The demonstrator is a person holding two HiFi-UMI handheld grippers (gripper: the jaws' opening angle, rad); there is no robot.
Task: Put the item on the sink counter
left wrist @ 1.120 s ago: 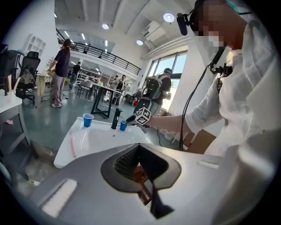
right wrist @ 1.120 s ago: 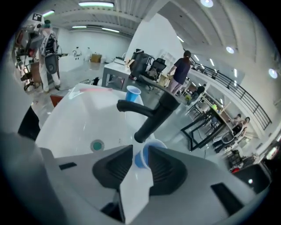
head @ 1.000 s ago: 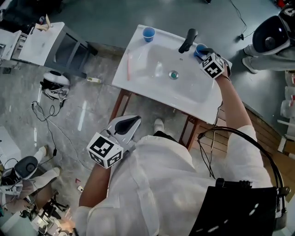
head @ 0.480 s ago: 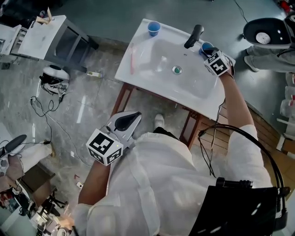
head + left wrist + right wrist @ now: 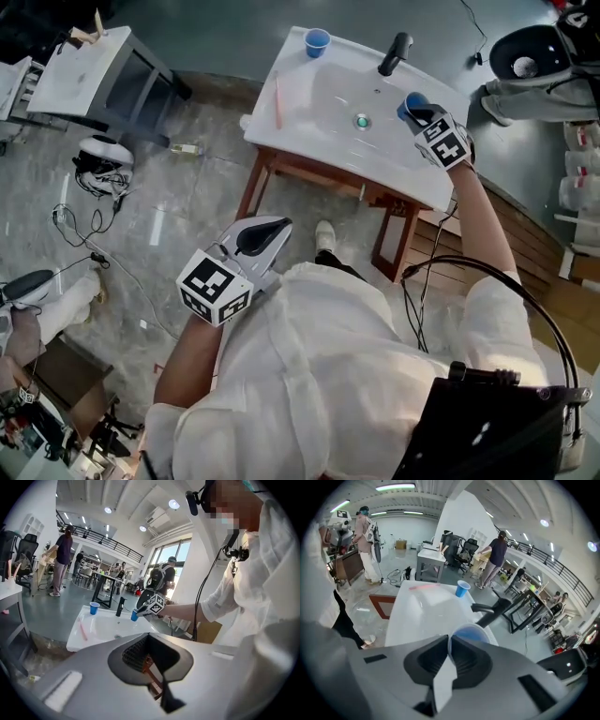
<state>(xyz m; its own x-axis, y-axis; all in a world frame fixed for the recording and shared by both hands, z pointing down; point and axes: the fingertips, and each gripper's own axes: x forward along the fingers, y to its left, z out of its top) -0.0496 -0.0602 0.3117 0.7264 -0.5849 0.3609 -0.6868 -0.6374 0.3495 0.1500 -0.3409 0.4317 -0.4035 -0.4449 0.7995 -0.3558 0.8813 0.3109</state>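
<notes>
A white sink [image 5: 309, 122] stands on a wooden frame. My right gripper [image 5: 419, 114] is over its right end, shut on the near rim of a blue cup [image 5: 411, 103]. In the right gripper view the cup [image 5: 471, 633] has its thin wall pinched between the two jaws of that gripper [image 5: 449, 648], open side up. A second blue cup [image 5: 317, 41] stands at the far left corner of the counter. A black faucet [image 5: 394, 52] rises between the two cups. My left gripper [image 5: 272, 230] hangs low by the person's waist, shut and holding nothing.
A pink stick [image 5: 277, 101] lies on the sink's left ledge, and a drain [image 5: 362, 121] sits in the basin. A white side table [image 5: 70, 75] stands at the far left, with cables and a headset [image 5: 101, 155] on the floor. A white robot [image 5: 525, 52] is beyond the sink.
My right gripper's jaws have closed onto the blue cup's rim, and the cup has come away from beside the faucet toward me. The left gripper has barely moved.
</notes>
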